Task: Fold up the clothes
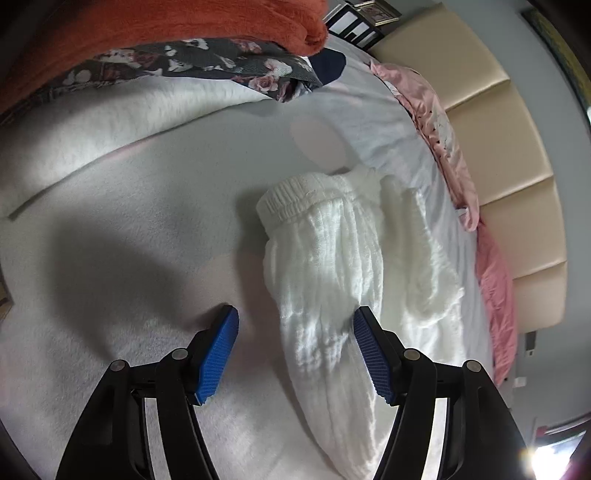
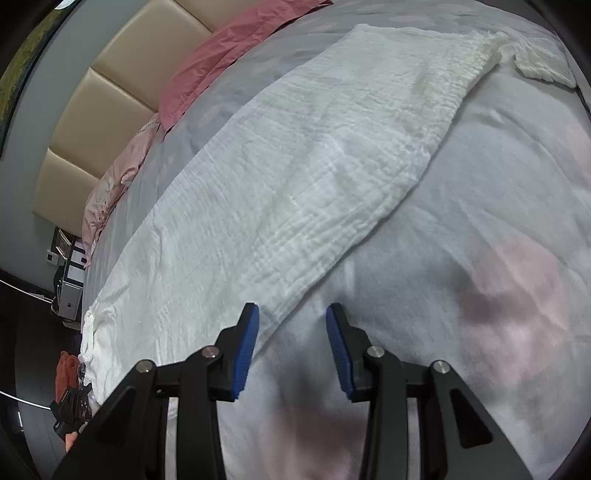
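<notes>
A white crinkled pair of trousers (image 1: 325, 273) lies on the bed, its elastic waistband (image 1: 291, 199) at the far end in the left wrist view. My left gripper (image 1: 295, 325) is open, its blue pads (image 1: 221, 354) straddling one trouser leg near its lower part, holding nothing. In the right wrist view the same trousers (image 2: 295, 177) stretch diagonally from lower left to upper right. My right gripper (image 2: 291, 325) is open and empty, just above the trousers' near edge.
The bed cover (image 1: 129, 240) is white with faint pink patches. A floral quilt (image 1: 184, 62) and an orange blanket (image 1: 166, 26) lie at the far side. Pink pillows (image 1: 454, 158) rest against a beige padded headboard (image 1: 509, 147). Another white garment piece (image 2: 543, 62) lies at the upper right.
</notes>
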Demonstrator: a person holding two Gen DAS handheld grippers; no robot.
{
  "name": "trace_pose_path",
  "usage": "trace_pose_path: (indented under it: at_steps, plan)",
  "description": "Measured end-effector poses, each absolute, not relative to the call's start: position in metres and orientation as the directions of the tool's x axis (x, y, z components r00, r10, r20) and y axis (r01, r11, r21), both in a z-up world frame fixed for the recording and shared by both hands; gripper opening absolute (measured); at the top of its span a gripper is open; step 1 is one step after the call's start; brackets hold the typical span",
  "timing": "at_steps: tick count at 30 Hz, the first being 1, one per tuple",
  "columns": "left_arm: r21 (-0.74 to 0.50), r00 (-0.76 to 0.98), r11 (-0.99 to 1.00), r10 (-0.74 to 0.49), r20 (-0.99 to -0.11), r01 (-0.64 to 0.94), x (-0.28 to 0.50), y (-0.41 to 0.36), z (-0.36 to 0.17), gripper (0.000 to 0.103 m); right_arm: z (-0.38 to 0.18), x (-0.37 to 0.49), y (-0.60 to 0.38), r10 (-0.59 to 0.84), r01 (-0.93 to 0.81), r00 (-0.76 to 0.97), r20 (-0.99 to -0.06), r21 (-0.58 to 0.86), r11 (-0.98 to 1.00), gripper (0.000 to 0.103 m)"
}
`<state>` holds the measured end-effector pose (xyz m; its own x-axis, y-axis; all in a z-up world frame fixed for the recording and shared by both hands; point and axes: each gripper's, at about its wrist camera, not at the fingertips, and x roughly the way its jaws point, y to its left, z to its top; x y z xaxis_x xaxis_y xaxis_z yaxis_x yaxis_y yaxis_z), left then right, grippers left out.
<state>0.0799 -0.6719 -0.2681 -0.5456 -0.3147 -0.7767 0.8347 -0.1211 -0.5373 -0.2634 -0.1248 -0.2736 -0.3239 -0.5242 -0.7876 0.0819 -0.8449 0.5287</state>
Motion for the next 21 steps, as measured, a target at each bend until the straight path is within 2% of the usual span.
trace_pose_path:
  at_steps: [2, 3, 4, 5, 6, 8, 11, 17, 21]
  plan:
    - [-0.522, -0.535, -0.134, -0.325, -0.780, 0.842, 0.073, -0.672, -0.271, 0.066, -0.275, -0.266, -0.124, -0.535, 0.085, -0.326, -0.779, 0.540, -0.838, 0.037]
    - [-0.504, -0.526, -0.156, -0.336, -0.781, 0.849, 0.070, -0.671, -0.270, 0.061, -0.276, -0.268, -0.124, -0.540, 0.086, -0.325, -0.776, 0.545, -0.834, 0.037]
    - [-0.486, -0.516, -0.178, -0.348, -0.782, 0.856, 0.066, -0.669, -0.269, 0.054, -0.277, -0.270, -0.124, -0.546, 0.086, -0.323, -0.773, 0.550, -0.831, 0.037]
    - [-0.467, -0.508, -0.201, -0.355, -0.785, 0.861, 0.062, -0.667, -0.268, 0.033, -0.277, -0.273, -0.124, -0.553, 0.085, -0.322, -0.768, 0.559, -0.825, 0.037]
    - [-0.448, -0.500, -0.224, -0.360, -0.788, 0.866, 0.059, -0.665, -0.266, 0.020, -0.278, -0.275, -0.123, -0.562, 0.083, -0.320, -0.763, 0.569, -0.818, 0.037]
    - [-0.408, -0.485, -0.269, -0.370, -0.792, 0.872, 0.052, -0.661, -0.263, 0.012, -0.279, -0.280, -0.119, -0.586, 0.078, -0.311, -0.748, 0.594, -0.801, 0.037]
    - [-0.359, -0.460, -0.305, -0.392, -0.797, 0.882, 0.047, -0.657, -0.258, 0.009, -0.280, -0.293, -0.105, -0.613, 0.048, -0.313, -0.726, 0.632, -0.773, 0.037]
    - [-0.386, -0.467, -0.274, -0.367, -0.804, 0.881, 0.053, -0.663, -0.266, 0.009, -0.283, -0.333, -0.036, -0.602, -0.126, -0.403, -0.689, 0.693, -0.709, 0.037]
    - [-0.407, -0.474, -0.251, -0.348, -0.809, 0.878, 0.057, -0.667, -0.272, 0.009, -0.276, -0.354, 0.016, -0.506, -0.185, -0.507, -0.698, 0.661, -0.727, 0.037]
